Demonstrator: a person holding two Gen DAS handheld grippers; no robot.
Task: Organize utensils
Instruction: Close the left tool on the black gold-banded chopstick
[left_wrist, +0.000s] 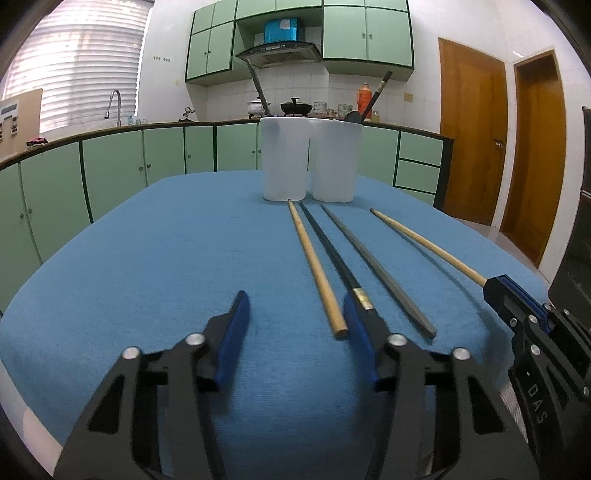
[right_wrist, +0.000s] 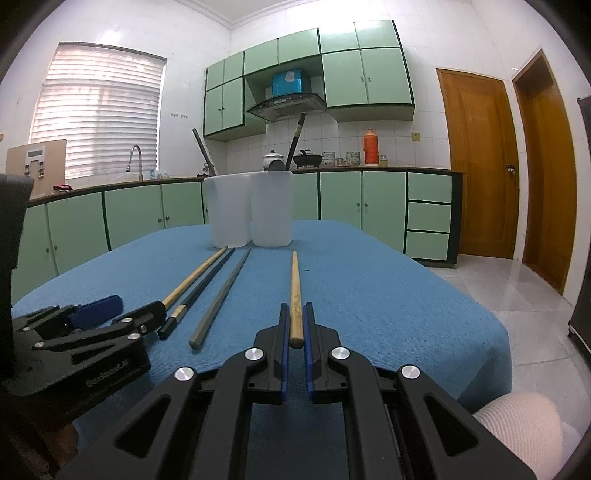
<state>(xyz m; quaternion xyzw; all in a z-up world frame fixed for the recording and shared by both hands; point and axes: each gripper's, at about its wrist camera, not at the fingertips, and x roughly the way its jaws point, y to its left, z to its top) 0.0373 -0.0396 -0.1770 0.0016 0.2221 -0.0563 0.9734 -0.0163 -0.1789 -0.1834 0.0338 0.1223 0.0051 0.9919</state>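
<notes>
The wooden chopstick (right_wrist: 295, 295) you held in the right gripper (right_wrist: 295, 325) was a thin, stiff, light stick, pale tan with a faint mark on its thick end. I judged it apt to roll or pivot in a two-pad pinch, so your hold just ahead of the butt end was sensible; a grip nearer its middle would swing less on the way to a cup. The blue pads were clamped against its sides, with the butt showing between them and the tip pointing toward the white cups (right_wrist: 251, 210).

Three more sticks lay on the blue tablecloth (right_wrist: 388, 295) in front of those cups, all pointing at them: a second wooden chopstick (left_wrist: 316, 269), a black chopstick (left_wrist: 332, 258) with a gold band, and a grey chopstick (left_wrist: 373, 262), which looked smooth and possibly slippery. None of them seemed fragile.

Your left gripper (left_wrist: 295, 321) stood with its jaws partly apart and gripped nothing. The thick end of the second wooden chopstick lay just inside its right-hand pad; whether the pad touched it I could not tell.

Two dark utensil handles already stood in the cups, which sat side by side, touching or nearly so, at the far end of the cloth.
</notes>
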